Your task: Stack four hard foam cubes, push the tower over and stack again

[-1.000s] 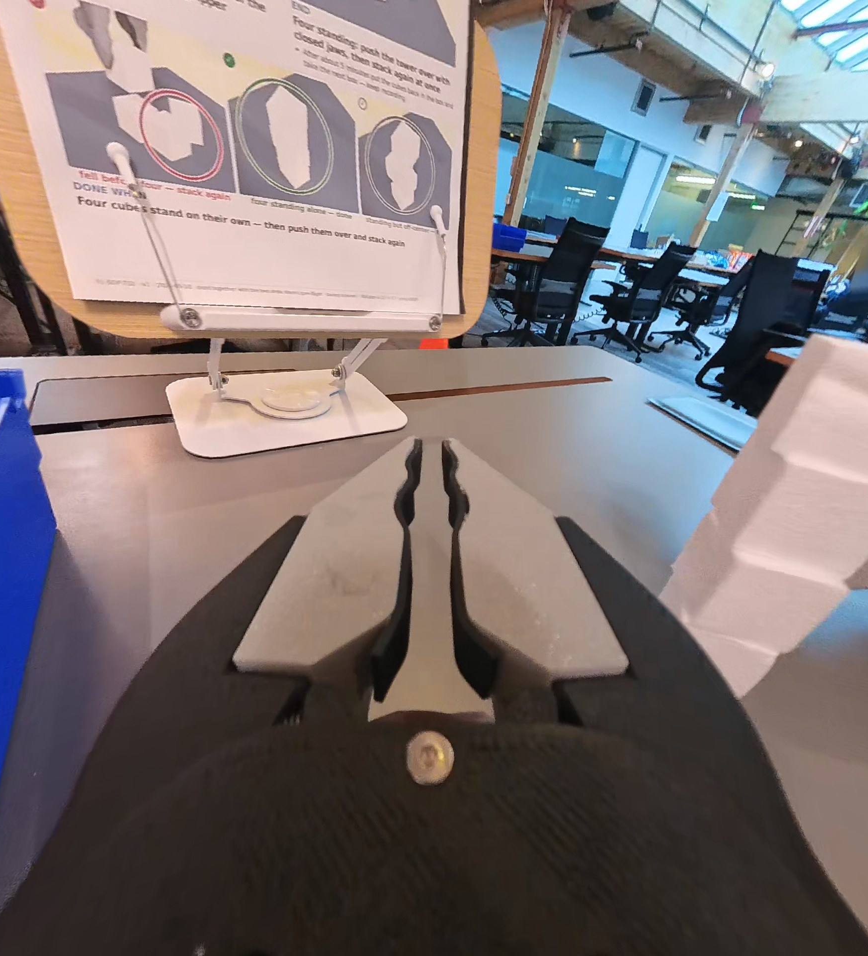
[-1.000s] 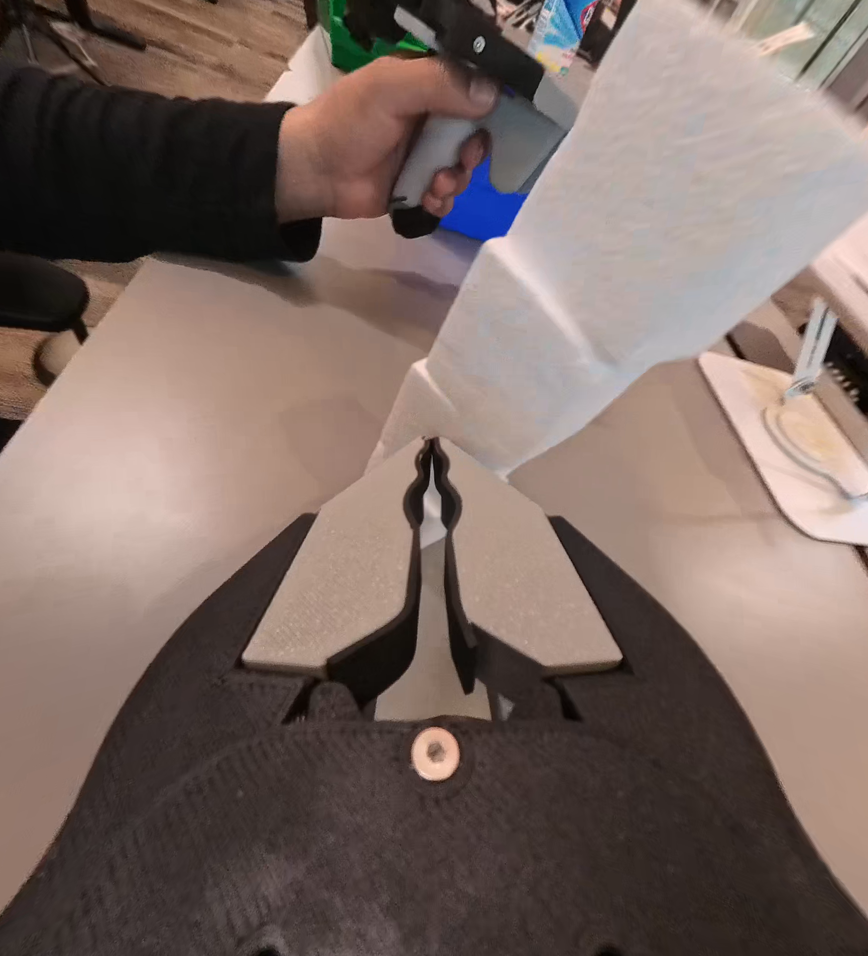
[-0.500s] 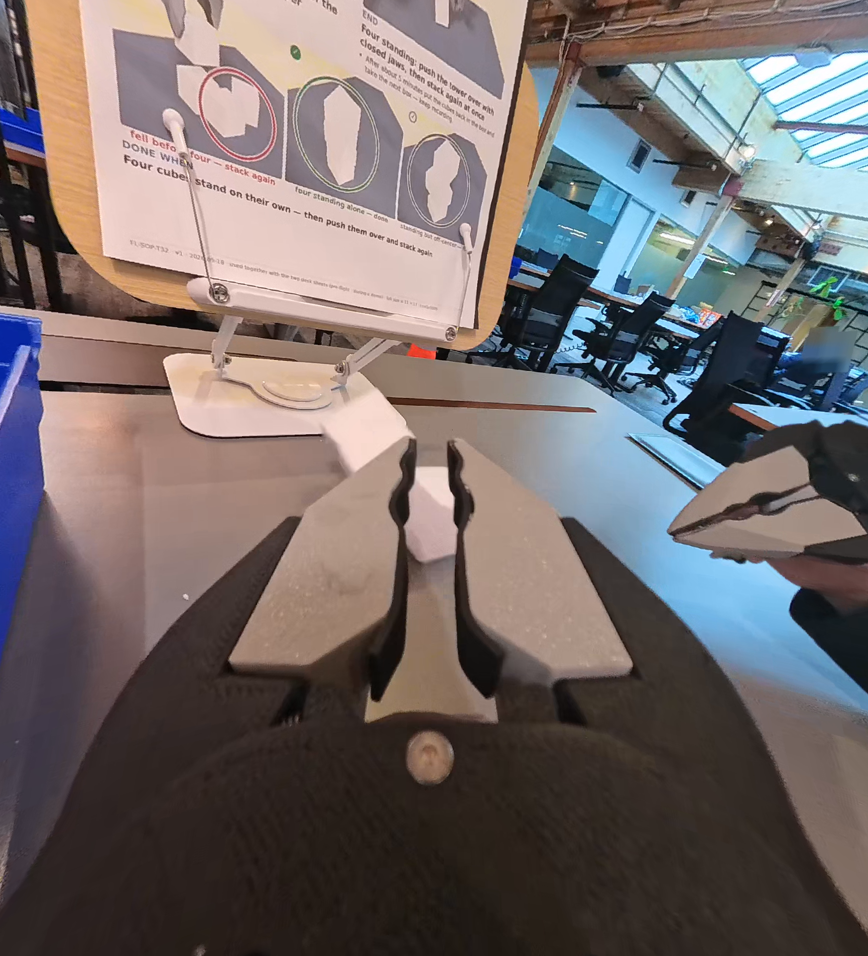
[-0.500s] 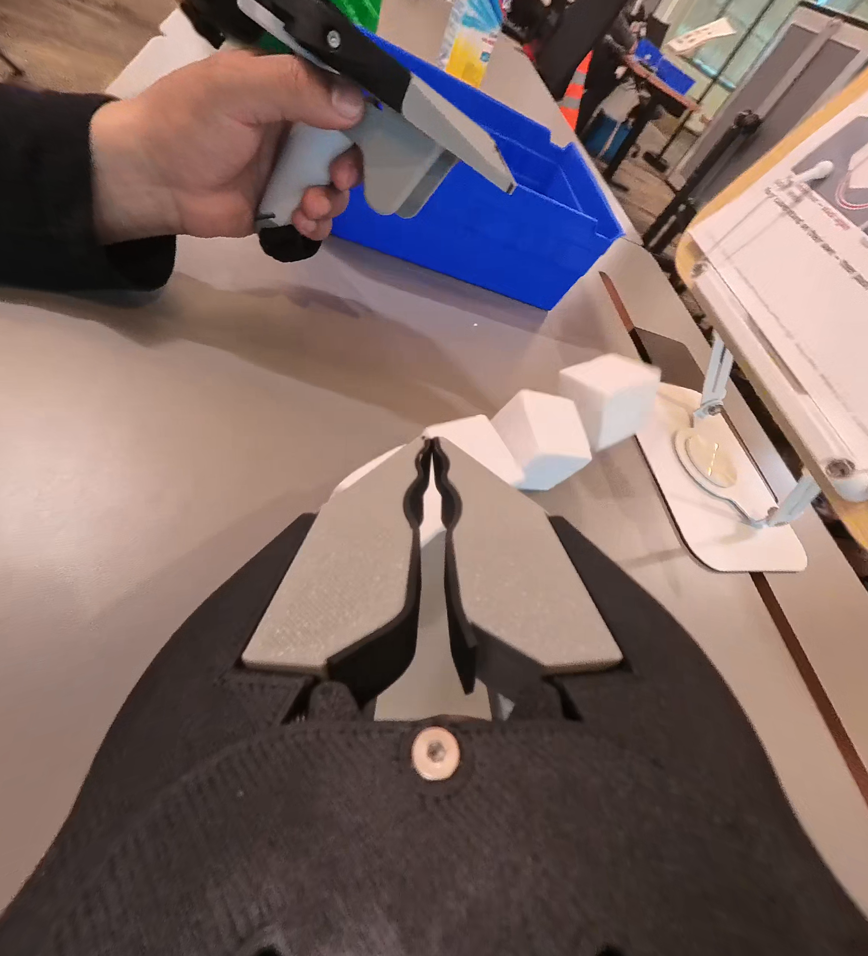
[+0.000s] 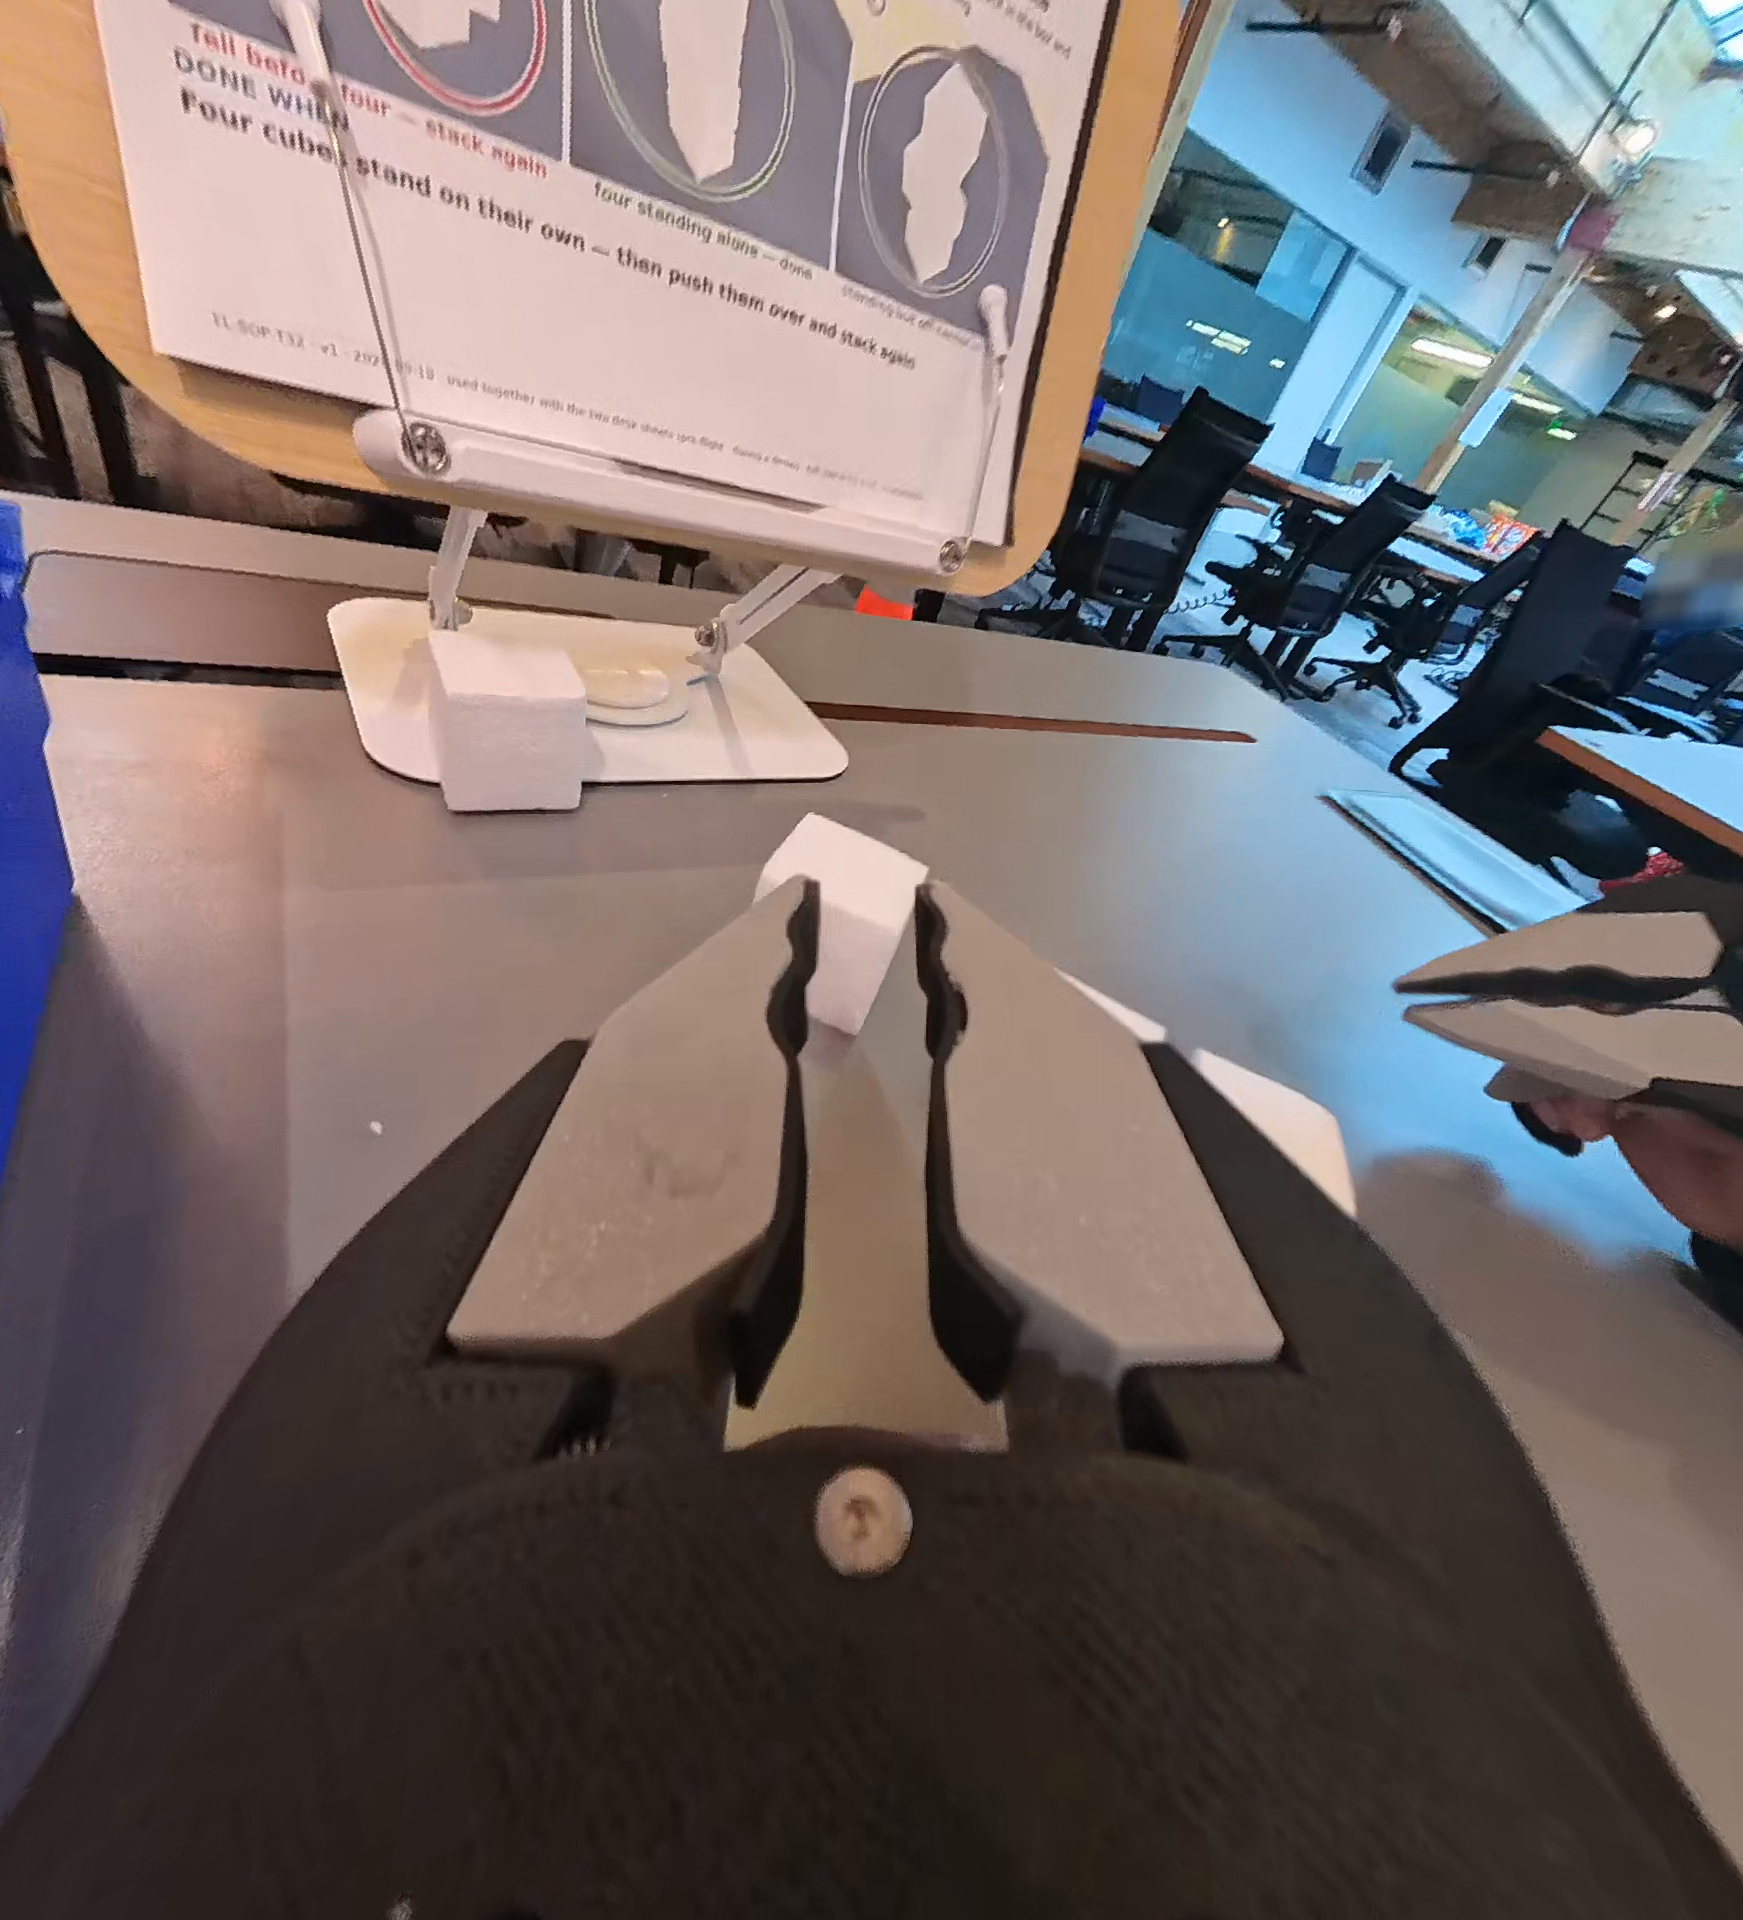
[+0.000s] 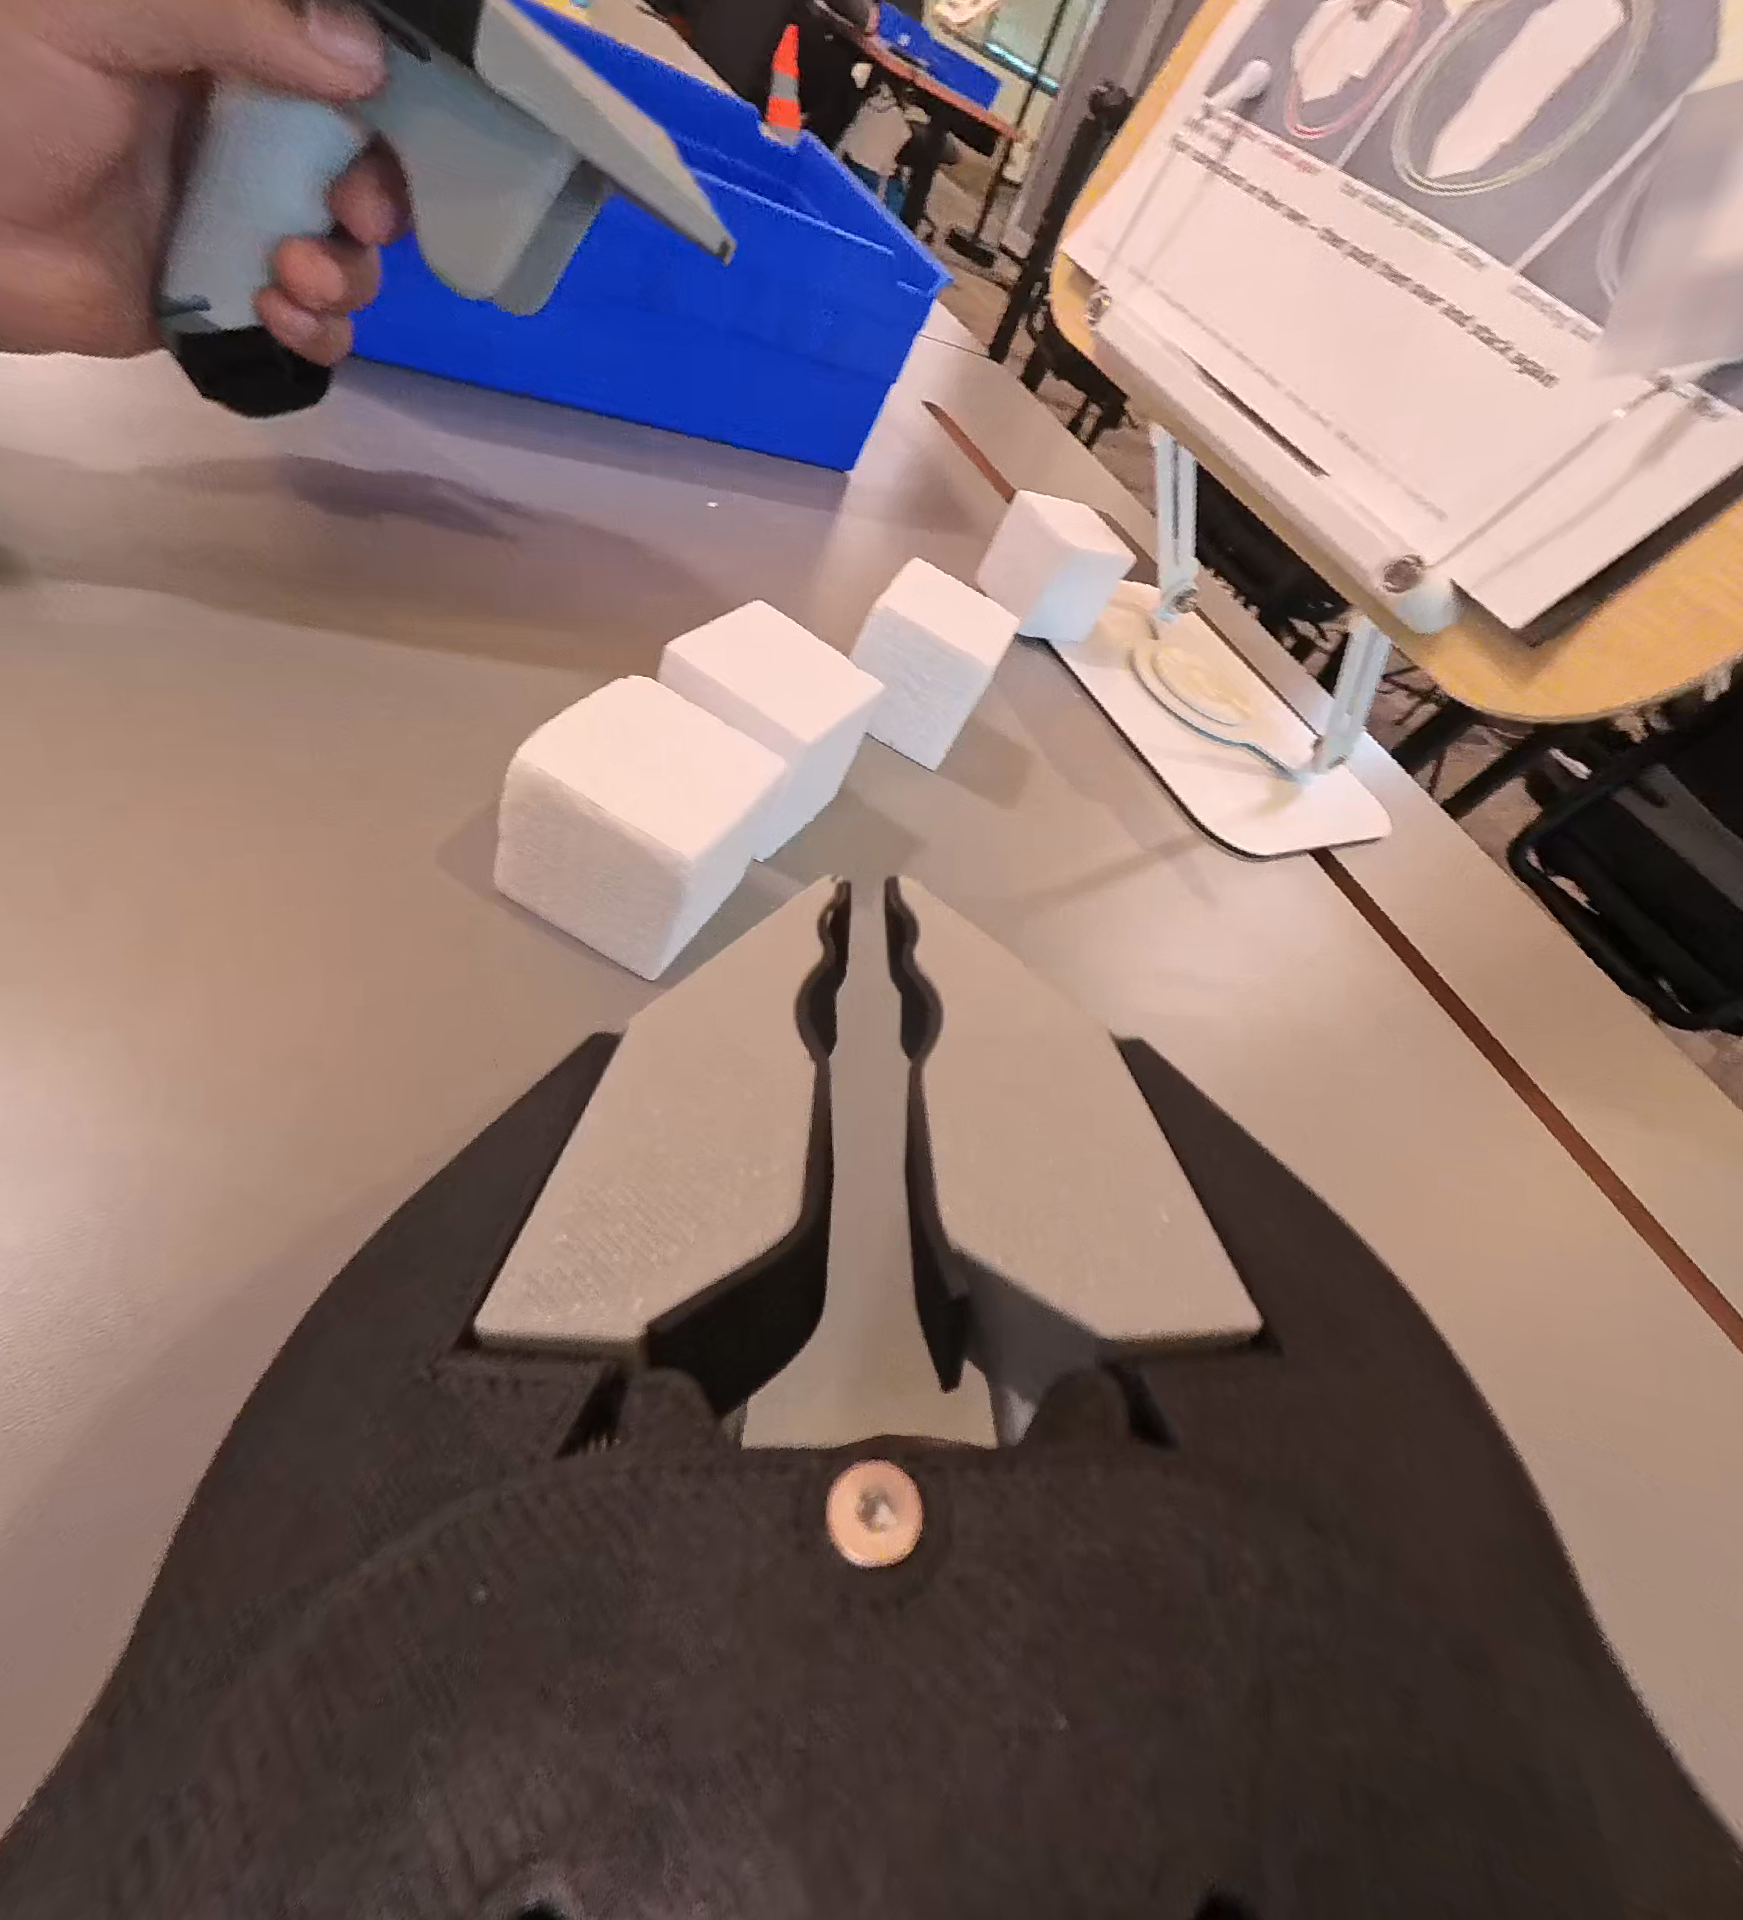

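cubes (image 6: 638, 821): four lying in a row, frame centre, tabletop (image 6: 171, 935) | light, stiff foam; grip flat opposite faces | both grippers' fingers slightly spread, empty

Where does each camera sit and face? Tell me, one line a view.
Left wrist view: on the left gripper, faces the stand; own jaws low centre, right gripper and right hand at right.
Right wrist view: on the right gripper, faces along the cubes; own jaws, left hand top left.
Shared: cubes, stand, bin, table.
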Demonstrator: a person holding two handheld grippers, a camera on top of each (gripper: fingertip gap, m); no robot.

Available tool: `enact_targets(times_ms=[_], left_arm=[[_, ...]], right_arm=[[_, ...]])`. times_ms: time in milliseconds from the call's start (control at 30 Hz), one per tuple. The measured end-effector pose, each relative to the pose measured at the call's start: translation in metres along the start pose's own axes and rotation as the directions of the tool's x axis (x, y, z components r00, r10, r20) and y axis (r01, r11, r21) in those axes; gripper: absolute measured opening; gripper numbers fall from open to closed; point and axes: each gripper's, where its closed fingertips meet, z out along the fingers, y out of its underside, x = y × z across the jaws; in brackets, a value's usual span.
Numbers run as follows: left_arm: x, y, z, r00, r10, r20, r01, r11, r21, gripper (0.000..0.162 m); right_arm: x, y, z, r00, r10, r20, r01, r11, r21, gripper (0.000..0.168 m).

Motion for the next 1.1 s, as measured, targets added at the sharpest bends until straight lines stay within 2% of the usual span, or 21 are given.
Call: enact_targets(times_ms=[133, 267, 333, 400, 467, 567, 667, 767, 900, 1000, 1067, 1100], left_arm=[[-0.008, 0.016, 0.009, 0.999, 0.016, 0.052, -0.012, 0.997, -0.078, 0.028], [-0.015, 0.032, 0.025, 0.987, 0.118, 0.108, -0.1, 0.982, -0.162, 0.045], [-0.015, 0.034, 0.036, 0.985, 0.151, 0.077, -0.135, 0.973, -0.187, 0.051], [-0.006, 0.029, 0.05, 0.993, 0.113, -0.038, -0.118, 0.976, -0.183, 0.063], [-0.003, 0.011, 0.063, 0.987, 0.088, -0.138, -0.106, 0.986, -0.131, 0.063], [-0.025, -0.01, 0.086, 0.982, 0.138, -0.127, -0.151, 0.984, -0.093, 0.061], [-0.036, -0.015, 0.113, 0.976, 0.163, -0.145, -0.176, 0.981, -0.085, 0.058], [-0.054, -0.008, 0.141, 0.967, 0.238, -0.094, -0.249, 0.961, -0.123, 0.058], [-0.087, -0.007, 0.165, 0.951, 0.305, 0.043, -0.291, 0.937, -0.195, 0.052], [-0.111, 0.008, 0.175, 0.937, 0.331, 0.114, -0.287, 0.913, -0.291, 0.037], [-0.117, 0.009, 0.175, 0.928, 0.342, 0.151, -0.29, 0.913, -0.287, 0.024], [-0.117, 0.01, 0.171, 0.927, 0.342, 0.152, -0.286, 0.91, -0.3, 0.023]], right_arm=[[0.012, 0.003, -0.001, 0.997, 0.004, -0.077, -0.005, 1.0, -0.009, 0.006], [0.012, 0.003, -0.002, 0.997, 0.041, -0.063, -0.04, 0.999, 0.011, 0.007], [0.015, 0.003, -0.002, 0.996, 0.074, -0.059, -0.072, 0.997, 0.027, 0.008], [0.019, 0.002, -0.003, 0.993, 0.11, -0.048, -0.108, 0.993, 0.049, 0.008], [0.021, -0.001, -0.002, 0.988, 0.156, -0.023, -0.154, 0.985, 0.074, 0.008], [0.027, -0.005, -0.003, 0.975, 0.221, -0.012, -0.218, 0.968, 0.123, 0.008], [0.031, -0.009, -0.004, 0.962, 0.273, -0.004, -0.269, 0.949, 0.164, 0.008], [0.031, -0.011, -0.002, 0.96, 0.279, -0.004, -0.274, 0.944, 0.183, 0.008], [0.027, -0.013, 0.005, 0.973, 0.231, -0.012, -0.226, 0.958, 0.175, 0.008], [0.02, -0.013, 0.011, 0.975, 0.221, 0.014, -0.22, 0.962, 0.159, 0.008], [0.018, -0.012, 0.012, 0.977, 0.211, 0.016, -0.211, 0.966, 0.152, 0.008], [0.018, -0.013, 0.012, 0.978, 0.208, 0.017, -0.208, 0.966, 0.153, 0.008]])
